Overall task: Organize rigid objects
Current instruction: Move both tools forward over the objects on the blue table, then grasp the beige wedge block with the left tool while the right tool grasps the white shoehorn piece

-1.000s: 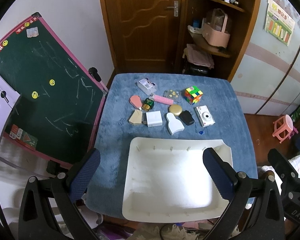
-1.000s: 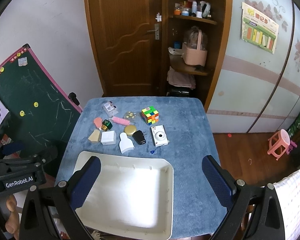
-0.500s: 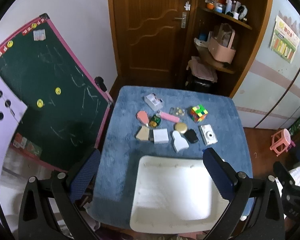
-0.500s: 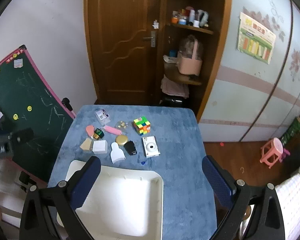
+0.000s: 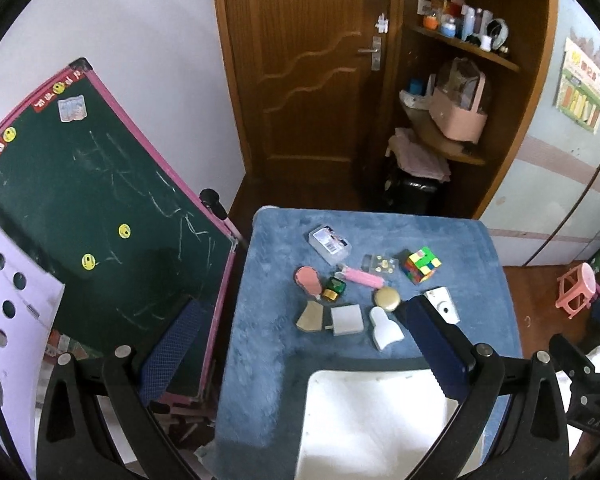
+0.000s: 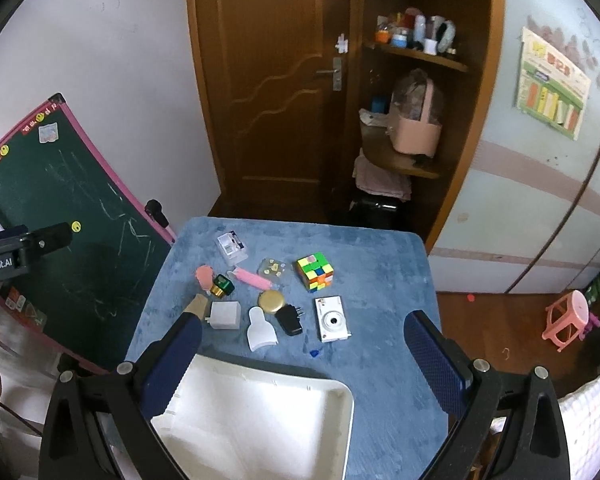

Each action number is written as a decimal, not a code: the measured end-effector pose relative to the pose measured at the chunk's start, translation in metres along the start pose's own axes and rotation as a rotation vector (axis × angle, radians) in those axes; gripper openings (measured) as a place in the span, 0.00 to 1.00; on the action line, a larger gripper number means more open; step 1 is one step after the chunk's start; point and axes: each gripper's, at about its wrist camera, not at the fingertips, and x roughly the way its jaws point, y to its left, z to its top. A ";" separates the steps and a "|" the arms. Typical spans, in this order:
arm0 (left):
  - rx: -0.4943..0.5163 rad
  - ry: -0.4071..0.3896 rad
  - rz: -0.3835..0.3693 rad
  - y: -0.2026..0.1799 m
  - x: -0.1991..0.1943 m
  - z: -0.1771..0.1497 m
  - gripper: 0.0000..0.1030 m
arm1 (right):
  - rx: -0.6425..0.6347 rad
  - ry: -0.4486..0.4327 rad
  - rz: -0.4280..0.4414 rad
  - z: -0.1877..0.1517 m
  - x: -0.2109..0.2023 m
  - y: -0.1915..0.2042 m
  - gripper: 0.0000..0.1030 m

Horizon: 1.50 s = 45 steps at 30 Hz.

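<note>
I had drawn both claws up and back from the desk (image 6: pixel 384 248). The left claw (image 5: pixel 300 354) and right claw (image 6: pixel 300 360) hung spread and empty. The white tray (image 6: pixel 268 420) now sat lower between their fingers, the small objects (image 6: pixel 276 300) clustered beyond it.

The white tray (image 5: pixel 380 420) runs off the bottom edge — the black plug (image 6: pixel 289 319) hides behind a finger in the left view.

The table's (image 6: pixel 380 248) right side and far edge lie bare. Small items crowd the middle, from the clear box (image 6: pixel 231 247) to the camera (image 6: pixel 332 319). The white tray (image 6: pixel 260 420) fills the near edge; a chalkboard (image 6: pixel 60 208) flanks the left edge.
</note>
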 end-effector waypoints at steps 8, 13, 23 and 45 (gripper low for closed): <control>0.009 0.151 -0.001 0.003 0.103 0.003 0.99 | -0.018 0.151 0.056 0.014 0.092 0.014 0.92; -0.002 0.271 -0.025 0.008 0.178 -0.006 0.99 | -0.012 0.277 0.088 0.005 0.169 0.026 0.91; -0.086 0.504 -0.078 0.019 0.300 -0.029 0.96 | -0.043 0.494 0.137 -0.036 0.290 0.055 0.91; -0.069 0.695 -0.089 0.005 0.381 -0.079 0.71 | -0.036 0.718 0.155 -0.078 0.367 0.068 0.73</control>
